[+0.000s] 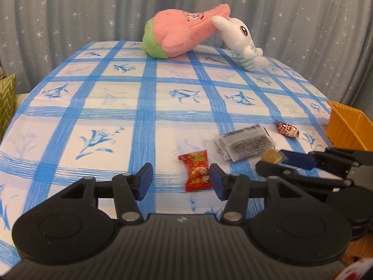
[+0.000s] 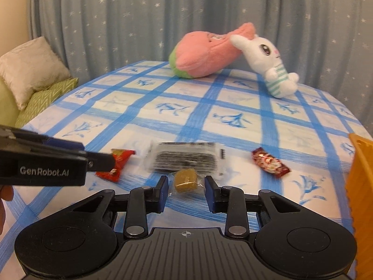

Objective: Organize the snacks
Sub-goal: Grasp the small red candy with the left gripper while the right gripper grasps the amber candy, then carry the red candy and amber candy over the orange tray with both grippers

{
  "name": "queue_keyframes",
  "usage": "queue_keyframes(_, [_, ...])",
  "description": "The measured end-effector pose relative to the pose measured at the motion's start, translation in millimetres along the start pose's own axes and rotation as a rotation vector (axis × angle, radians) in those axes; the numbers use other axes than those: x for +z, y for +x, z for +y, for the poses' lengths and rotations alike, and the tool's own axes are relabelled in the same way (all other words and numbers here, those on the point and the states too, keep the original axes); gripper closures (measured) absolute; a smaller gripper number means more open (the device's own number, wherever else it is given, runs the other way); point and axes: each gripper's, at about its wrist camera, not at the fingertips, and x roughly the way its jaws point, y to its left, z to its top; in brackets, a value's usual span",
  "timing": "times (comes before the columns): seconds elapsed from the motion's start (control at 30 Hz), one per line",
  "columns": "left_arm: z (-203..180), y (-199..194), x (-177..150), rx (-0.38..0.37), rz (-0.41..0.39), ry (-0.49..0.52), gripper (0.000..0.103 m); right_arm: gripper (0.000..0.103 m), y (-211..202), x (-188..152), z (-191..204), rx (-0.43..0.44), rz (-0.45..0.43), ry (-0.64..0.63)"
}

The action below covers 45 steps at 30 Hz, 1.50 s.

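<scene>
Golden candy (image 2: 186,180) between parted right tongs (image 2: 186,192), wrapper ends sideways.

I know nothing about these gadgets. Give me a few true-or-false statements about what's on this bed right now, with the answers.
1. The right gripper is open around the gold candy. True.
2. The left gripper grips the red packet. False: it is open, the packet beside one finger.
3. The orange bin sits at the right. True.
4. The white bunny lies in the bin. False: it leans on the pink plush.
</scene>
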Motion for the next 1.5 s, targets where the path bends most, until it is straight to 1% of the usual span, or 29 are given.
queue_keyframes(0.23, [-8.6,8.7,2.2,-0.009,-0.009,0.007,0.056,0.069,-5.2,0.0,-15.7,-0.026,0.002,0.038])
queue_keyframes(0.33, [-12.2,16.3,3.1,-0.011,0.001,0.017,0.067,0.069,-5.7,-0.2,-17.7,-0.025,0.003,0.042])
queue_keyframes(0.4, [-14.2,20.0,3.1,-0.002,-0.001,0.026,0.068,0.069,-6.1,0.2,-18.6,-0.023,0.003,0.046])
queue_keyframes(0.43, [-15.5,21.0,3.4,0.007,-0.003,0.034,0.073,0.069,-6.1,0.3,-19.0,-0.023,0.003,0.046])
queue_keyframes(0.47, [-16.5,21.7,3.4,0.013,-0.003,0.039,0.080,0.069,-6.0,0.3,-19.1,-0.024,0.003,0.045])
queue_keyframes(0.53, [-16.5,21.4,3.3,0.022,-0.002,0.033,0.083,0.069,-5.8,0.4,-19.1,-0.024,0.003,0.044])
queue_keyframes(0.73, [-17.2,17.5,2.3,0.050,0.002,0.013,0.084,0.069,-8.0,1.8,-19.5,-0.020,0.002,0.045])
queue_keyframes(0.9, [-21.3,7.3,-1.9,0.065,0.017,-0.006,0.084,0.069,-19.2,3.3,-18.5,-0.024,-0.012,0.038])
queue_keyframes(1.0, [-28.1,-3.8,-5.0,0.070,0.010,0.012,0.084,0.069,-29.5,3.1,-20.1,-0.027,-0.017,0.049])
queue_keyframes(1.13, [-37.0,-18.9,-7.8,0.071,-0.005,0.032,0.084,0.069,-50.0,0.8,-20.7,-0.026,-0.026,0.055])
queue_keyframes(1.5, [-80.5,-71.4,-22.7,0.030,-0.043,0.013,0.084,0.069,-121.5,-11.7,-34.2,-0.044,-0.060,0.081])
